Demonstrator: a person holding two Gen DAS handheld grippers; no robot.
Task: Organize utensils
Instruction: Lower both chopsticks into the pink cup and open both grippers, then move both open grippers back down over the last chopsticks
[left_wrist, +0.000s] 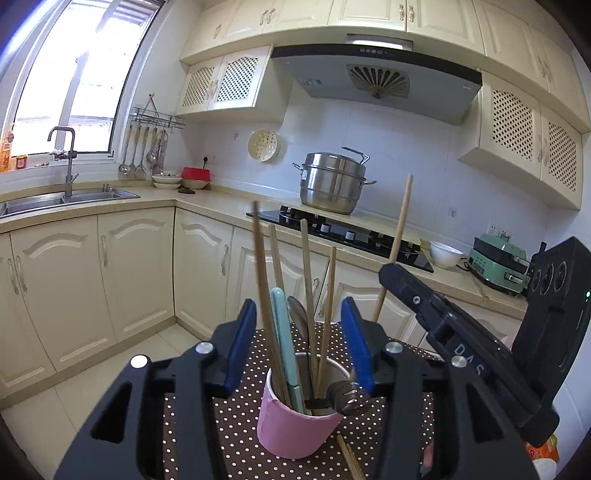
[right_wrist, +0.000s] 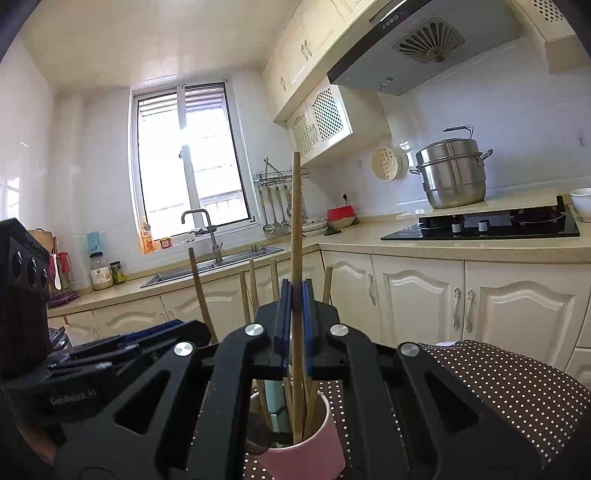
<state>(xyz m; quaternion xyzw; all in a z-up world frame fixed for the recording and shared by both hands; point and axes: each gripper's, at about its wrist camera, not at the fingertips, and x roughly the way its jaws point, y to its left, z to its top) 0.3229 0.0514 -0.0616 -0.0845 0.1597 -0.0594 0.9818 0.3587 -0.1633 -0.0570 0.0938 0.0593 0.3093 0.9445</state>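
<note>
Black-framed right tongs (right_wrist: 294, 295) are seen clamped flat on a long wooden chopstick (right_wrist: 295, 221), its lower end already inside the pink cup (right_wrist: 306, 458). It should be lowered straight, then released. Left tongs (left_wrist: 297, 325) stand half open around the cup's utensils, gripping nothing. Underneath lies dotted brown cloth (right_wrist: 498, 387) on the worktop; one smooth round chopstick (left_wrist: 349, 458) lies beside the cup.

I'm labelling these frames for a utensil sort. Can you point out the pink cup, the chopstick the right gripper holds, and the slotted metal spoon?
pink cup (left_wrist: 291, 430): left wrist view, outer wall.
chopstick (right_wrist: 296, 221): right wrist view, upper shaft.
slotted metal spoon (left_wrist: 349, 397): left wrist view, slotted bowl.
</note>
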